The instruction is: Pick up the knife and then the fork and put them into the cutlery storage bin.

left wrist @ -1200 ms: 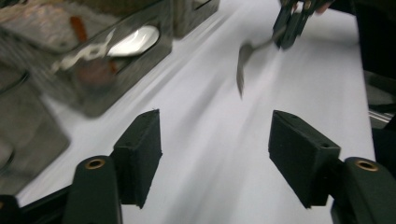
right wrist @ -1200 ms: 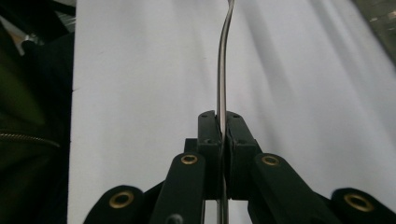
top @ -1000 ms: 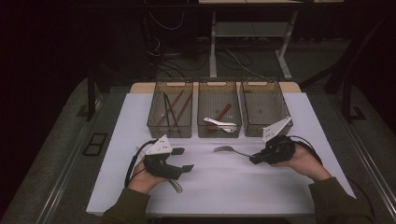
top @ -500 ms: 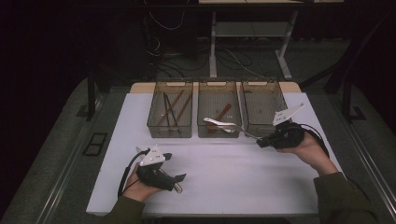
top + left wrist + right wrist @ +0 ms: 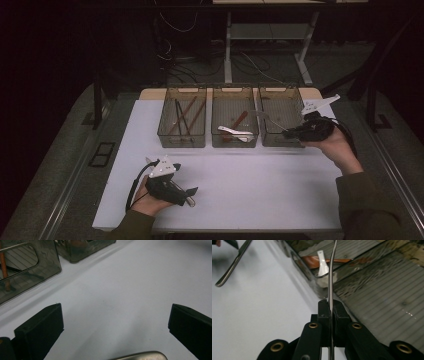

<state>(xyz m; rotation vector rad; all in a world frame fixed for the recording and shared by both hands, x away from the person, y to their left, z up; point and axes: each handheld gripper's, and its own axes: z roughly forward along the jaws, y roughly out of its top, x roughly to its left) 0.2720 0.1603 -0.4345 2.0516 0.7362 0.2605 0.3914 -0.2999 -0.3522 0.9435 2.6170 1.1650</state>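
Fork [image 5: 331,277] over right bin's rim [image 5: 281,144].

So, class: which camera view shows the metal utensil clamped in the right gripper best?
The right gripper view: the metal utensil runs up edge-on from between the shut right gripper, filling the middle. The high view shows it small and dim over the right bin. The left gripper view gives nothing of it.

Three bins in a row at the table's [image 5: 240,190] far edge: left bin [image 5: 182,125], middle bin [image 5: 235,122], right bin [image 5: 280,120], sides nearly touching. Sticks in the left one. White spoon [image 5: 235,132] in the middle. Metal utensil [image 5: 267,120] over the right bin.
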